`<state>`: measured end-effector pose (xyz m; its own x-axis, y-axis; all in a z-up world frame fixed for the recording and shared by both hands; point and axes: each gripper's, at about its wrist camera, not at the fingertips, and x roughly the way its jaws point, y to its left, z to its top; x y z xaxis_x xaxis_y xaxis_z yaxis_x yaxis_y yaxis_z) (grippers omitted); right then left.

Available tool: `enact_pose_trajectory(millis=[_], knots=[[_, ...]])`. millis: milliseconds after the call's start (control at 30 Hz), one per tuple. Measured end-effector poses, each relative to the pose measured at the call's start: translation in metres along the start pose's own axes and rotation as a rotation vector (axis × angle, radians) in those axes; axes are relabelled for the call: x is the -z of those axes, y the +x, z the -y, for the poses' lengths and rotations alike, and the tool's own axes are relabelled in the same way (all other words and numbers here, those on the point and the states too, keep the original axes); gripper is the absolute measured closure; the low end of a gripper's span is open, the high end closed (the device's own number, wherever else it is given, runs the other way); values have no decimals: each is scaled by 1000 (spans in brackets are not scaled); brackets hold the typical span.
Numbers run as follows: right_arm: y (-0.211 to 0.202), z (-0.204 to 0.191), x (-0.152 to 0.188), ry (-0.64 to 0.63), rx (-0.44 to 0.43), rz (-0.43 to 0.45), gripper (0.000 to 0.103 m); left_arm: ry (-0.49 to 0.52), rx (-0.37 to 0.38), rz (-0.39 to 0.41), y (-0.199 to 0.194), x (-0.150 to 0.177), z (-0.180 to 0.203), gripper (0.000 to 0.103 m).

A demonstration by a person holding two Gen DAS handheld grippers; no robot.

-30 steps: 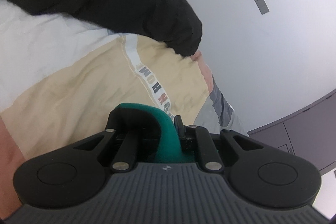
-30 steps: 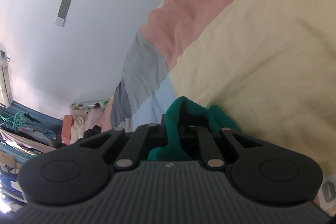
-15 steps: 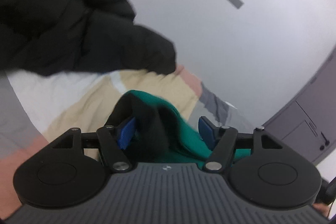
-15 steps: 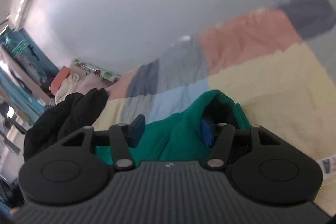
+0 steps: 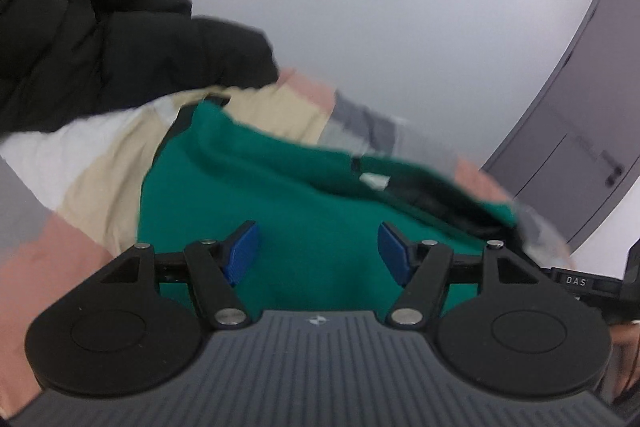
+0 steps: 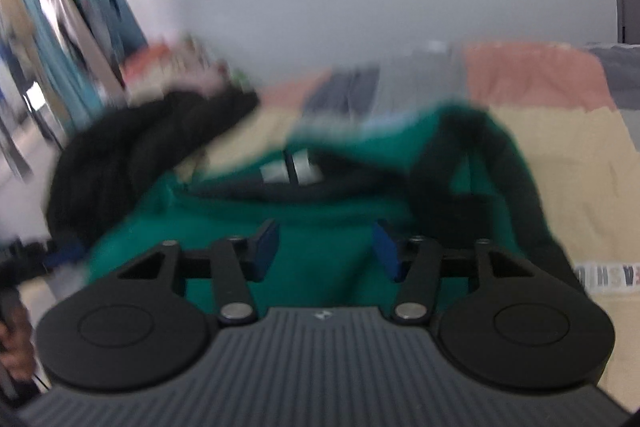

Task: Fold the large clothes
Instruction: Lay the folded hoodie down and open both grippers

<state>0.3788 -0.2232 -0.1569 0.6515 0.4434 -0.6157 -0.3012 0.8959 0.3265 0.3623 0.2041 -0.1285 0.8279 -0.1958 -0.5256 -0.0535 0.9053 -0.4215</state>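
A green sweatshirt (image 5: 312,227) lies spread on the patchwork bed (image 5: 276,107), a black jacket (image 5: 100,39) beside it. The left claw (image 5: 316,253) hangs open and empty above; the right claw (image 6: 325,247), jaws closing, grips nothing.

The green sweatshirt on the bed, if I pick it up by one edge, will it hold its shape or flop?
The green sweatshirt will probably flop: it already lies in soft folds on the patchwork bedspread. Its thick-looking fabric suggests some weight, so the free part would likely drag. It seems unlikely to slip.
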Motion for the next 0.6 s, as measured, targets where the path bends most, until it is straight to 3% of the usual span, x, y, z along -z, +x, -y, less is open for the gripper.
enact_pose_trajectory(millis=[200, 467, 600], knots=[[43, 2, -18, -37, 125, -10, 66, 69, -36, -2, 14, 3, 6, 32], [106, 28, -66, 26, 151, 9, 66, 80, -45, 22, 17, 3, 9, 32], [123, 41, -83, 82, 181, 68, 66, 70, -44, 54, 15, 4, 8, 32]])
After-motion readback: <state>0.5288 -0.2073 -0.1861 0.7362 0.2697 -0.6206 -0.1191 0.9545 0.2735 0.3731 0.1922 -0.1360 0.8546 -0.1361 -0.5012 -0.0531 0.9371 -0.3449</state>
